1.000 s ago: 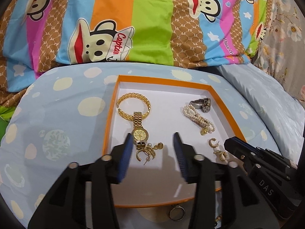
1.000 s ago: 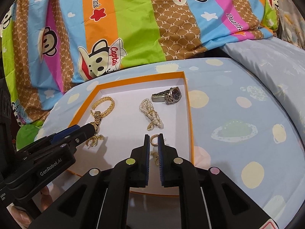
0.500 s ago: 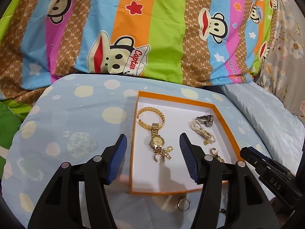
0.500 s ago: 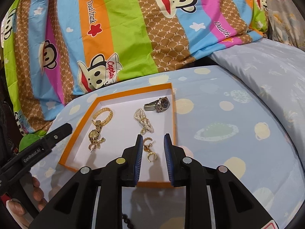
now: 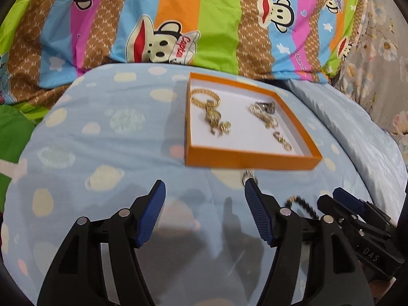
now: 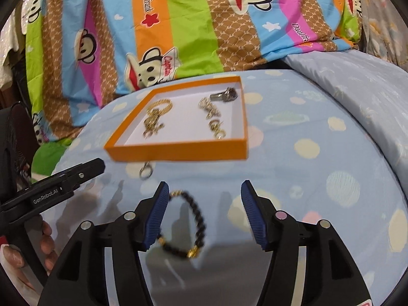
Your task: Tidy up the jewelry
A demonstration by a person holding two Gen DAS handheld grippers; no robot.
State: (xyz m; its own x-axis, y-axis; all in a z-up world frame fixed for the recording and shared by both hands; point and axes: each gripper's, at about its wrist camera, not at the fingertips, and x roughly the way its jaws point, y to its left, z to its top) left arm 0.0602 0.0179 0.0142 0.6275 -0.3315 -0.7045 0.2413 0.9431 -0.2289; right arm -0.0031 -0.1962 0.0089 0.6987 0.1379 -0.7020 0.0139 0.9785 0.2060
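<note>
An orange tray (image 5: pixel 251 162) (image 6: pixel 178 153) on the blue spotted cloth holds a gold watch (image 5: pixel 213 113) (image 6: pixel 155 117), a pearl bracelet (image 6: pixel 209 108), a silver watch (image 6: pixel 225 94) and gold earrings (image 5: pixel 281 139) (image 6: pixel 216 128). A silver ring (image 6: pixel 145 172) (image 5: pixel 248 174) lies just in front of the tray. On the cloth between my right gripper's (image 6: pixel 204 186) opening jaws lies a black bead bracelet (image 6: pixel 196 219), untouched by the pads. My left gripper (image 5: pixel 204 186) is opening over bare cloth with nothing between its jaws.
A striped cartoon-monkey quilt (image 5: pixel 204 25) is heaped behind the tray. A pale blue pillow (image 6: pixel 357 81) lies to the right. A person's hand (image 6: pixel 15 260) holds the left gripper (image 6: pixel 99 164) at the lower left of the right wrist view.
Both grippers have drawn back from over the tray to the cloth in front of it. The right jaws went from nearly shut to wide apart; the left jaws widened too.
</note>
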